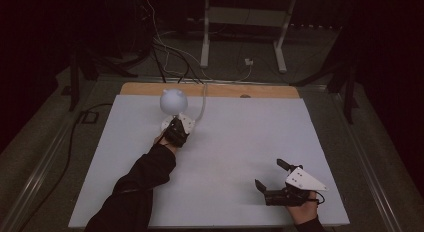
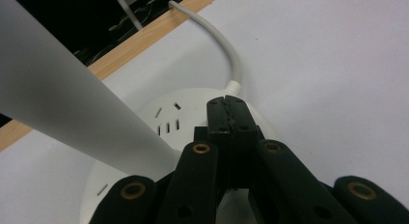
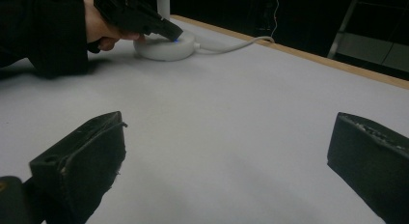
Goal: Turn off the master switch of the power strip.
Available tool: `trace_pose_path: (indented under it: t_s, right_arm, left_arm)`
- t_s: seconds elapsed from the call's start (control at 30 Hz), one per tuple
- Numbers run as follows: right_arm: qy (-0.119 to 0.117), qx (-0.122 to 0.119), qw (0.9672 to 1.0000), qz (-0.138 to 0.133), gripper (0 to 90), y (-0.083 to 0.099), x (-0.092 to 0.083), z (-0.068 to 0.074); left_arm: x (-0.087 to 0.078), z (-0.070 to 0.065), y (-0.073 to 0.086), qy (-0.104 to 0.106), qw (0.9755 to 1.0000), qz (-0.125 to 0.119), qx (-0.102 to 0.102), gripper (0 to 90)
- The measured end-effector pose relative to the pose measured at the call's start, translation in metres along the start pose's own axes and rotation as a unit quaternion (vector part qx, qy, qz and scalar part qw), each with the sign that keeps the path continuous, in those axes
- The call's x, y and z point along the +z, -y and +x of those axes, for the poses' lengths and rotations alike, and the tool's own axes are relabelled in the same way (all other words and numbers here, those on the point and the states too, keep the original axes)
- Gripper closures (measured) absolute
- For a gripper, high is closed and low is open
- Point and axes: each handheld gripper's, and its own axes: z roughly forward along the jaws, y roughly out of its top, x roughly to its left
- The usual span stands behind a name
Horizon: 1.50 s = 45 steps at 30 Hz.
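While your left gripper (image 2: pixel 226 110), jaws pinched together, presses the lamp base (image 2: pixel 193 113) beneath its tips, treat the globe shade (image 1: pixel 173 100) above as fragile; your right gripper (image 1: pixel 272 178) gapes wide.

A small white desk lamp (image 1: pixel 174 109) stands upright near the far left of the white tabletop (image 1: pixel 240 157), its globe-shaped shade (image 1: pixel 173 99) carried on a slim stem (image 2: pixel 62 103) above a round, flat base (image 3: pixel 164 46). The base top bears short slot markings, seen in the left gripper view. A white cord (image 2: pixel 226 52) leaves the base and curves off over the tabletop's far wooden edge. A small blue glow (image 3: pixel 175 39) shows on the base where the closed left claw (image 2: pixel 229 110) touches it.
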Motion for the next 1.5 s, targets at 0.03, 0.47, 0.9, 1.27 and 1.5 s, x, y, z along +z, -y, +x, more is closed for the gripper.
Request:
trace_pose_path:
  t_s: [0.03, 0.47, 0.9, 1.27, 1.5]
  right_arm:
    - [0.0, 0.0, 1.0, 0.0, 0.2, 0.0, 0.0, 0.0]
    - [0.0, -0.003, 1.0, 0.001, 0.1, 0.0, 0.0, 0.001]
    - [-0.002, -0.003, 1.0, 0.002, 0.1, -0.001, 0.001, 0.002]
    - [0.0, -0.003, 1.0, 0.001, 0.2, 0.0, 0.0, 0.001]
    - [-0.001, -0.002, 1.0, 0.002, 0.2, 0.0, 0.001, 0.0]
  left_arm:
    - [0.0, 0.0, 0.0, 0.0, 1.0, 0.001, 0.002, 90.0]
    - [0.001, 0.001, -0.01, 0.01, 0.9994, 0.033, 0.009, 90.0]
    - [0.002, -0.006, -0.013, -0.012, 0.9967, 0.049, 0.064, 90.0]
    - [0.002, -0.005, -0.015, -0.007, 0.9967, 0.053, 0.061, 90.0]
    - [0.001, -0.004, -0.013, -0.002, 0.9969, 0.047, 0.063, 90.0]
